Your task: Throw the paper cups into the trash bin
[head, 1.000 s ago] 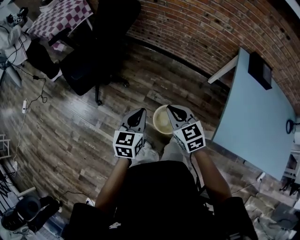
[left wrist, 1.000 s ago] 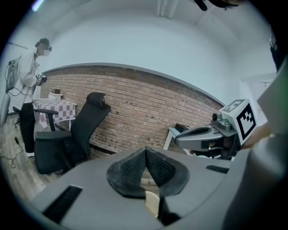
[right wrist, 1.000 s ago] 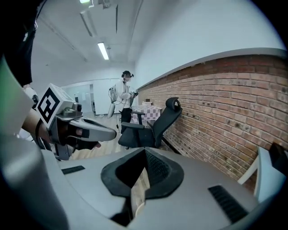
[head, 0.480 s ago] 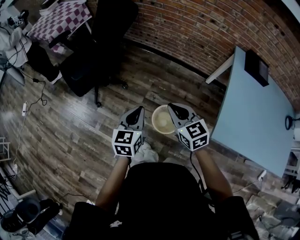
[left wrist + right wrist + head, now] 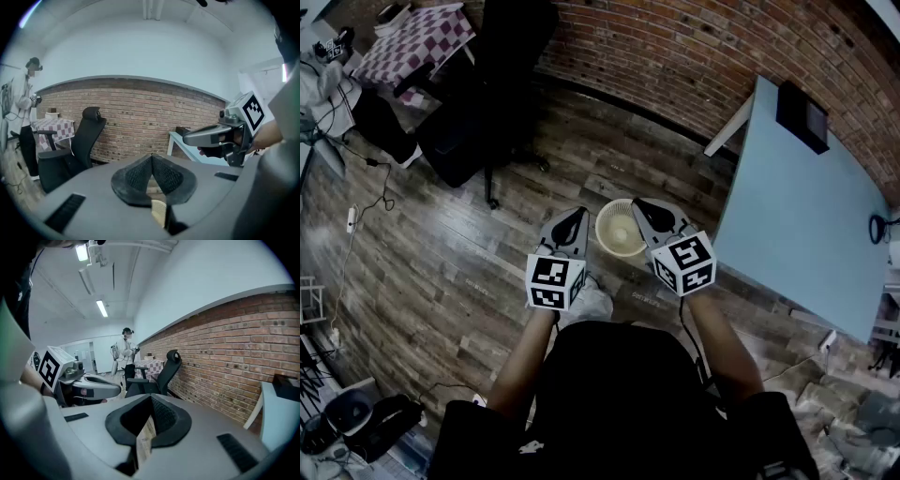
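The cream mesh trash bin [image 5: 620, 228] stands on the wood floor, in the head view between and just below my two grippers. My left gripper [image 5: 572, 217] is shut. Low between its jaws a cream ribbed strip [image 5: 159, 212] shows, apparently the pinched wall of a paper cup. My right gripper [image 5: 638, 205] is shut on a printed strip of paper cup wall [image 5: 144, 437]. From above, the gripper bodies hide the rest of both cups. Each gripper view shows the other gripper alongside: the right gripper [image 5: 206, 137] and the left gripper [image 5: 101, 389].
A pale blue table [image 5: 806, 206] with a black box [image 5: 799, 115] stands right of the bin against the brick wall [image 5: 694, 56]. A black office chair [image 5: 492, 103] and a checkered table [image 5: 422, 37] are at far left. Cables [image 5: 366, 187] trail on the floor. A person [image 5: 125, 355] stands far off.
Both grippers have edged forward, up the picture, still shut. The bin and the blue table have slid up and left in the head view, the bin now level with the fingertips.
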`<action>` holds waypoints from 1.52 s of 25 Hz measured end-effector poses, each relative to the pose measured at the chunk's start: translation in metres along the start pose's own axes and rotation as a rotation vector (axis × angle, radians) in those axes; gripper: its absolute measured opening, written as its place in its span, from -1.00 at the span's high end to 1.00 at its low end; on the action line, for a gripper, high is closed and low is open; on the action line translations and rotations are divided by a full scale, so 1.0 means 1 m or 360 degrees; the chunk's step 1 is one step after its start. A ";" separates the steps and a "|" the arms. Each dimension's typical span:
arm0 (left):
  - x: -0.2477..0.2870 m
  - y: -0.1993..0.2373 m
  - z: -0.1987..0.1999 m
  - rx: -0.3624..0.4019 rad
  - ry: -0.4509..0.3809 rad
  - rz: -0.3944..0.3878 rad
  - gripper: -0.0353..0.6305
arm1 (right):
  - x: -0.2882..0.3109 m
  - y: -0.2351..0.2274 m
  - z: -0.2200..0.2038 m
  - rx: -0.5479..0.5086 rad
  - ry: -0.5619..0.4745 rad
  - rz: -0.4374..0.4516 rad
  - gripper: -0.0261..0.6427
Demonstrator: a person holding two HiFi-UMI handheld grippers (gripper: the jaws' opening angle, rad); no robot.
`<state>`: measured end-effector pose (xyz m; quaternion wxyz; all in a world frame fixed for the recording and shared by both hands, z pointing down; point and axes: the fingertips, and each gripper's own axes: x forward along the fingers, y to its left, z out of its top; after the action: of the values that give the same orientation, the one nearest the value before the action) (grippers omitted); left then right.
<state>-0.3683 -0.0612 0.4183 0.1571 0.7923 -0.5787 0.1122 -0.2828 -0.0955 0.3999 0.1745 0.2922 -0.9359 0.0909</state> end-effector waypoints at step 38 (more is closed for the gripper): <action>-0.127 -0.148 0.012 0.0058 -0.0275 0.0029 0.88 | -0.165 0.076 -0.008 -0.0092 -0.0257 0.0066 0.91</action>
<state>-0.2661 0.0881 0.3439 0.0912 0.7964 -0.5952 0.0555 -0.1977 0.0540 0.3395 0.1049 0.2739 -0.9550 0.0437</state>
